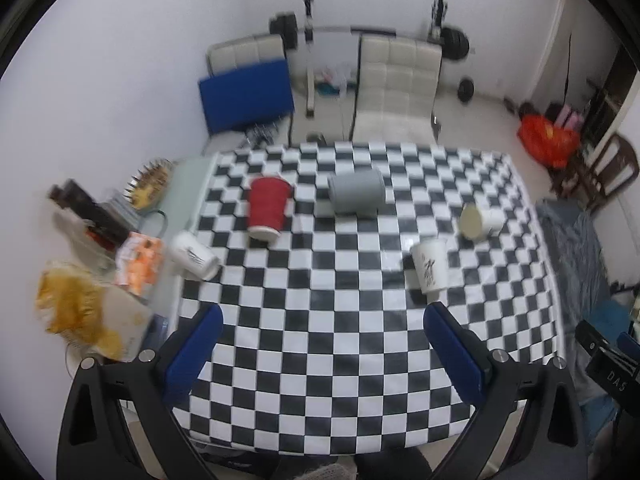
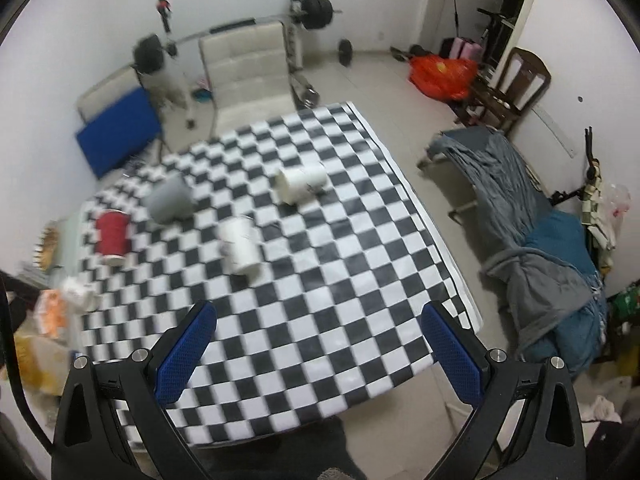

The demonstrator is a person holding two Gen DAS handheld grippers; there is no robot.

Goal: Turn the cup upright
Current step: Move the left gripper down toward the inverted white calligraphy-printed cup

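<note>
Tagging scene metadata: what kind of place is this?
Probably a room in a home, used for dining and workouts: a table under a checkered cloth with cups, a barbell on a rack by the wall, padded chairs and a clothes pile.

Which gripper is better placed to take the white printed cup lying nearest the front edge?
Probably the left. The white printed cup lies just beyond the left gripper, close to its right-hand finger. From the right gripper the same cup sits farther off, left of centre. Both jaws are open and empty.
</note>
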